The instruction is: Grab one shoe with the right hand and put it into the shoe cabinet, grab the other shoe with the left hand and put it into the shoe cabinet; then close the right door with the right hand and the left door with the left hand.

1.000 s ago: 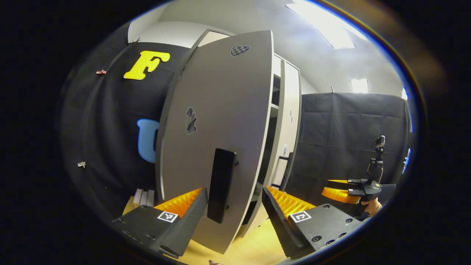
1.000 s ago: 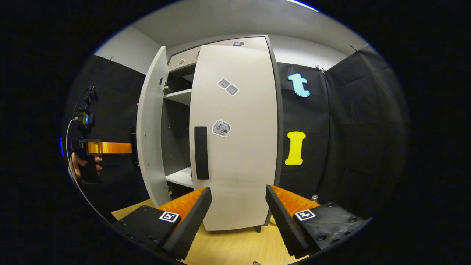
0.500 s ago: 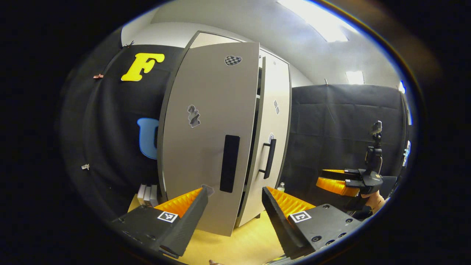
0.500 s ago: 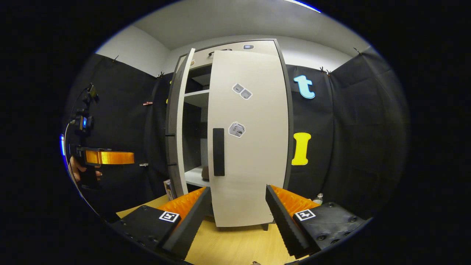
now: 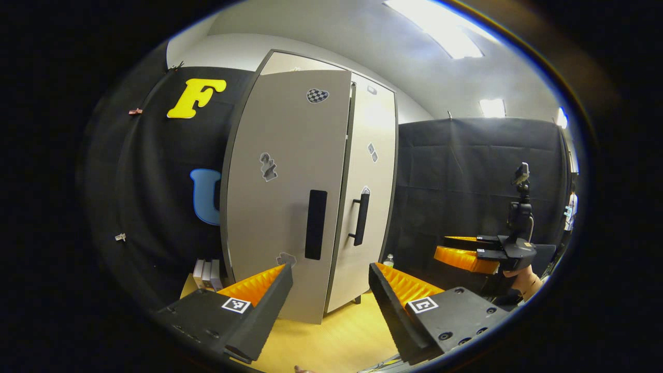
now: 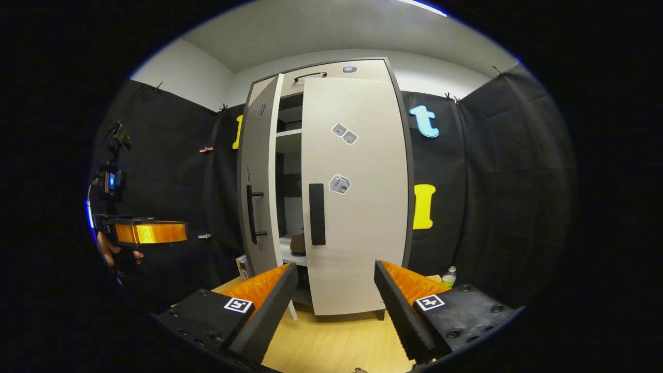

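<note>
My left gripper (image 5: 330, 282) hangs spread and empty, well back from the left door (image 6: 259, 181), which stands ajar. A shoe (image 6: 298, 243) sits on the shelf inside. The right door (image 6: 357, 197) looks shut; my right gripper (image 6: 335, 282) is spread. Risk: a glancing push leaves the left door unlatched.

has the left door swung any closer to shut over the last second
Yes. In the right gripper view the left door has swung in toward the right door, narrowing the dark gap onto the shelves, but a gap remains.
</note>
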Available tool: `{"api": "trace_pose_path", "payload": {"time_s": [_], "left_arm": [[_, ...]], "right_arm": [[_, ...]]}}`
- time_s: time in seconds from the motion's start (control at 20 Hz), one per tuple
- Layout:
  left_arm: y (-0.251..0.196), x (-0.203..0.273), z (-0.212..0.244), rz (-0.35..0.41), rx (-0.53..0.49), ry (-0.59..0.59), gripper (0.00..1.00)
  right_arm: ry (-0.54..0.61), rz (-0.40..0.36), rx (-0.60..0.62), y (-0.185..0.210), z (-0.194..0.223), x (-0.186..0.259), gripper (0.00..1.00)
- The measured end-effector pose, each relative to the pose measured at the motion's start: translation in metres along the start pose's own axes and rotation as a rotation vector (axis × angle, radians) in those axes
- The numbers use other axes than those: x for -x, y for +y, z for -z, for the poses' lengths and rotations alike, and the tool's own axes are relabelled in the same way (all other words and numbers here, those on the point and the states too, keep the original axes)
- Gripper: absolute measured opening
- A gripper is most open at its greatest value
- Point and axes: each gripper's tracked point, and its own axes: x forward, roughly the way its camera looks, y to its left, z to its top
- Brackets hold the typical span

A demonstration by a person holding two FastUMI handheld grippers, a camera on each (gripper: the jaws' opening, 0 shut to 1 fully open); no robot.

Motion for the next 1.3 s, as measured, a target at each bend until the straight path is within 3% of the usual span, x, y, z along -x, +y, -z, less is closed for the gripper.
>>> {"api": "trace_pose_path", "payload": {"time_s": [0.65,1.3], "left_arm": [[0.0042,-0.0040,-0.0039,-0.025,-0.028,-0.005,0.94],[0.0061,-0.0103,-0.0001,-0.048,-0.066,0.005,0.95]], "right_arm": [[0.010,-0.024,0.008,0.0002,0.0064,-0.0056,0.94],[0.010,-0.032,0.015,0.0030,0.0072,-0.0064,0.98]]}}
